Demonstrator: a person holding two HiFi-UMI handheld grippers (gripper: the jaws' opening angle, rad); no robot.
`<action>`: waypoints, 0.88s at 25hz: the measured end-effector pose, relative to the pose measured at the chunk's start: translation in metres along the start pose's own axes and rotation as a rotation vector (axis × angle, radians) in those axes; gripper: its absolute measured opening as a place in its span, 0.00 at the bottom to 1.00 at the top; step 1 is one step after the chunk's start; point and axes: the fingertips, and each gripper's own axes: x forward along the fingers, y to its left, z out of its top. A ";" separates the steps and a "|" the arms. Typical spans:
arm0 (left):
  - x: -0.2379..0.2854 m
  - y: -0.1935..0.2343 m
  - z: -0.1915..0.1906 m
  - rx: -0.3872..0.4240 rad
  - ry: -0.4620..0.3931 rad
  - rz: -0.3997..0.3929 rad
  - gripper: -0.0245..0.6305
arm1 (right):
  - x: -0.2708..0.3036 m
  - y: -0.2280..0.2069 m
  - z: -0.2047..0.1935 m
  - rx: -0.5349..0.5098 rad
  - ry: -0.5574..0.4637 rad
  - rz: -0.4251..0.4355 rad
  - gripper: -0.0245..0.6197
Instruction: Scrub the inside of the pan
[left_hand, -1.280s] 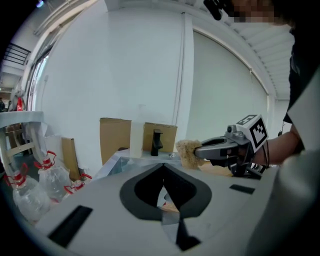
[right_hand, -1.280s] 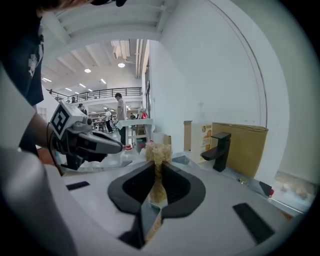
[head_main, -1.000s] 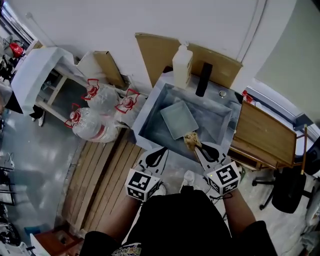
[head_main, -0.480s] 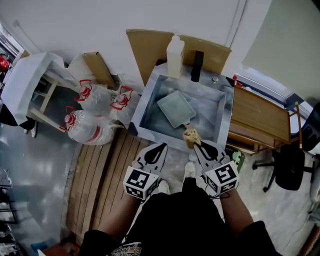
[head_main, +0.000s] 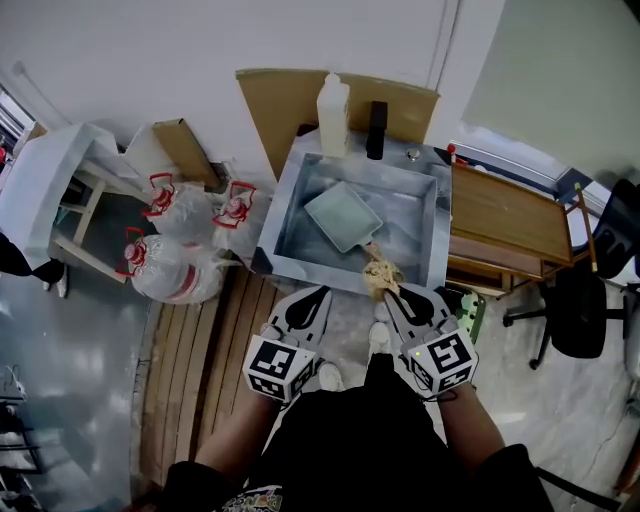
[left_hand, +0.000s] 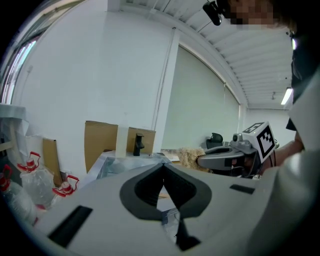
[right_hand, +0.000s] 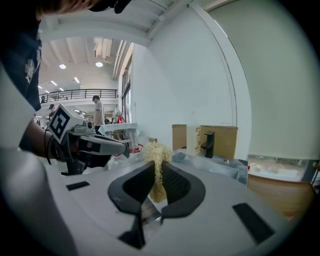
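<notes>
Left gripper (left_hand: 163, 169): jaws closed tip to tip, nothing held. Right gripper (right_hand: 156, 167): jaws clamped on tan fibrous scrubber (right_hand: 159, 150), tuft projecting past tips. Both grippers held side by side at front edge of sink (head_main: 437, 235). Pan (head_main: 342, 215): square, grey, lying inside sink, apart from both grippers. Black-and-white square markers noted on gripper cubes. Any print on white bottle (head_main: 333, 112) behind sink too small to be read.
</notes>
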 end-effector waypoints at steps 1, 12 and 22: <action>-0.001 0.000 0.000 0.001 0.001 -0.005 0.05 | -0.001 0.002 0.000 -0.001 0.000 -0.003 0.11; -0.021 0.002 -0.006 -0.006 0.008 -0.026 0.05 | -0.005 0.022 -0.002 0.010 0.000 -0.023 0.11; -0.025 0.008 -0.008 -0.004 0.011 -0.033 0.05 | 0.000 0.029 -0.005 0.028 0.005 -0.027 0.11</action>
